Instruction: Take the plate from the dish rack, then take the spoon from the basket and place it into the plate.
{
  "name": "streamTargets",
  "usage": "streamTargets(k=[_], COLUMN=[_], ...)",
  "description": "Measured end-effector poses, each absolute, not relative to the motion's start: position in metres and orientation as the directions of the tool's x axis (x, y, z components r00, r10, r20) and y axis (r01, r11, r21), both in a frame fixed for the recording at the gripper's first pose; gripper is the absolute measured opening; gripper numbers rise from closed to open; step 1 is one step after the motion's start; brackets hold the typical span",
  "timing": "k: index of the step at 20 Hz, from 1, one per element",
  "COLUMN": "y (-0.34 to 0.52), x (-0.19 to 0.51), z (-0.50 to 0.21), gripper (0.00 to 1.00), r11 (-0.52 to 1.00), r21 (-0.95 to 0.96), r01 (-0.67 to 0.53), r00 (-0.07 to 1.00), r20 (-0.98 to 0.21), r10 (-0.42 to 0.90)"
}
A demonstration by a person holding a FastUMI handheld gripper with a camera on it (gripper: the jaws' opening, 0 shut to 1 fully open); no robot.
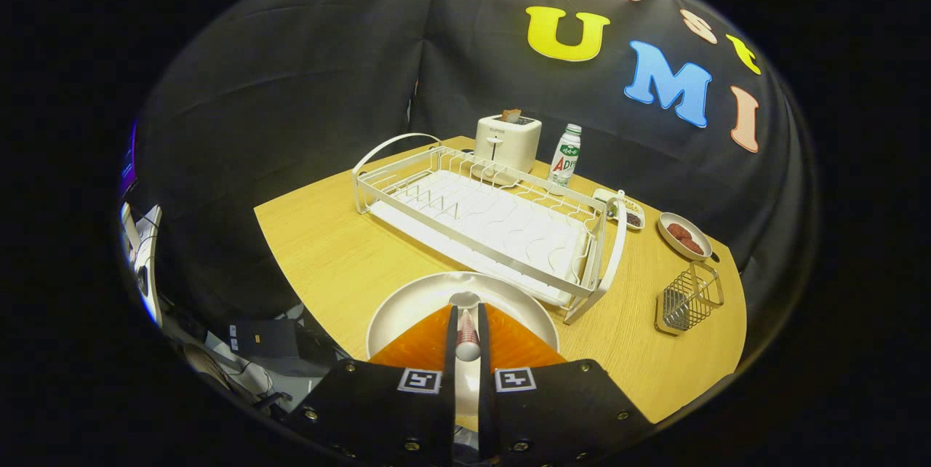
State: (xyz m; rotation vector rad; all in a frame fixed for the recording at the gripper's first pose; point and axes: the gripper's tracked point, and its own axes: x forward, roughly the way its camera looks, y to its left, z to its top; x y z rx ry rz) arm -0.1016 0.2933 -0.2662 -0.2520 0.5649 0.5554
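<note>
Your gripper [466, 321] pinches the spoon [466, 332] between both fingers, its bowl hanging over the plate [407, 303] on the table beside the empty dish rack [494, 220], the basket [687, 300] well apart. Release too high and the spoon may bounce out; its length could tip it over the shallow rim.
</note>
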Motion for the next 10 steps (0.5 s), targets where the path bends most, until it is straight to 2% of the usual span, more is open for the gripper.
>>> streamTargets(k=[2,10], y=[0.287,0.283], x=[-0.099,-0.091], z=[-0.264,-0.246], gripper=[0.18,0.2], r11=[0.825,0.831], r21=[-0.098,-0.108], r01=[-0.557,-0.545], r00=[0.716,0.743], r20=[-0.561,-0.521], r10=[0.416,0.42])
